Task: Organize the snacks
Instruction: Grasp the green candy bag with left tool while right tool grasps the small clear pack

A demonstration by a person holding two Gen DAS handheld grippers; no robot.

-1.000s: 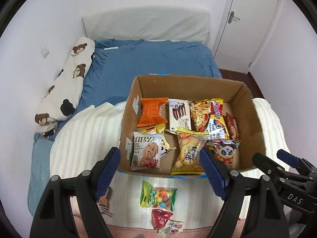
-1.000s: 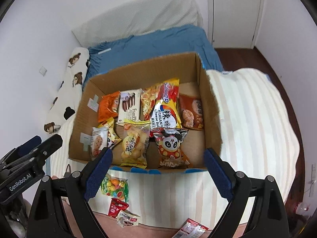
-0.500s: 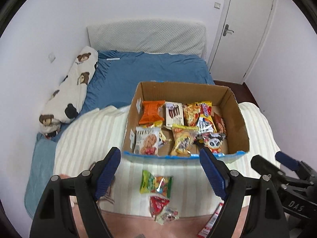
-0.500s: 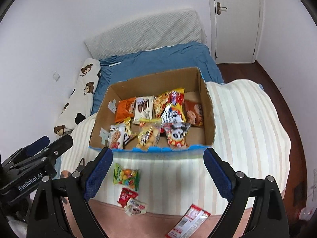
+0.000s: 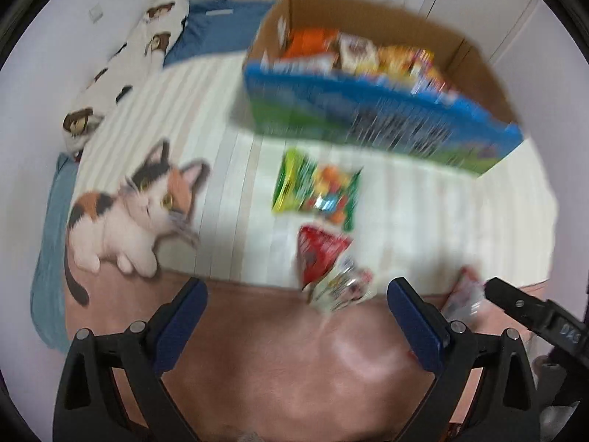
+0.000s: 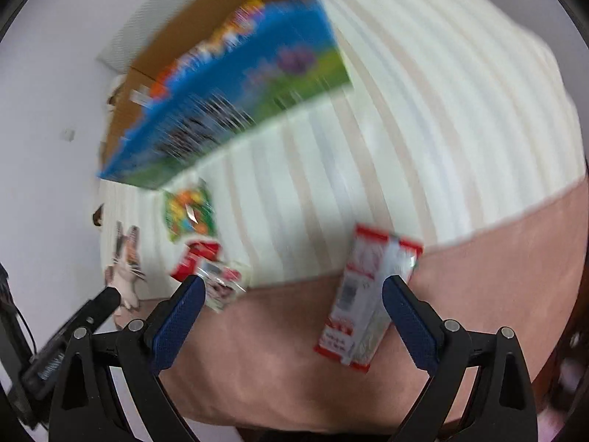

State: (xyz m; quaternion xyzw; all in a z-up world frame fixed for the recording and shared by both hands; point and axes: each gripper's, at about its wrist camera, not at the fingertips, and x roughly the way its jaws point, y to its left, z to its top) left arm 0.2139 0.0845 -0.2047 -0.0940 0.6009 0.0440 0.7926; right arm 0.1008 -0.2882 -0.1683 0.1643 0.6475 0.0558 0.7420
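Observation:
A cardboard box [image 5: 475,59] with a blue printed front holds several snack packs at the back of the bed; it also shows in the right wrist view [image 6: 228,84]. In front of it lie a green candy bag [image 5: 316,191], a red pack [image 5: 320,250] and a small pale pack [image 5: 342,291]. A red and white pack [image 6: 371,294] lies further right. My left gripper [image 5: 297,316] is open and empty, just in front of the pale pack. My right gripper [image 6: 292,313] is open and empty, with the red and white pack between its fingers' line.
A striped blanket [image 6: 423,118] with a pink border [image 5: 279,361] covers the bed. A calico cat picture [image 5: 136,213] is on its left. A bear-print pillow [image 5: 125,59] lies by the left wall. A door [image 5: 475,0] is at the back right.
Both grippers have dropped low and tilted down toward the loose packs on the blanket. The views are now motion-blurred. Both grippers stay open.

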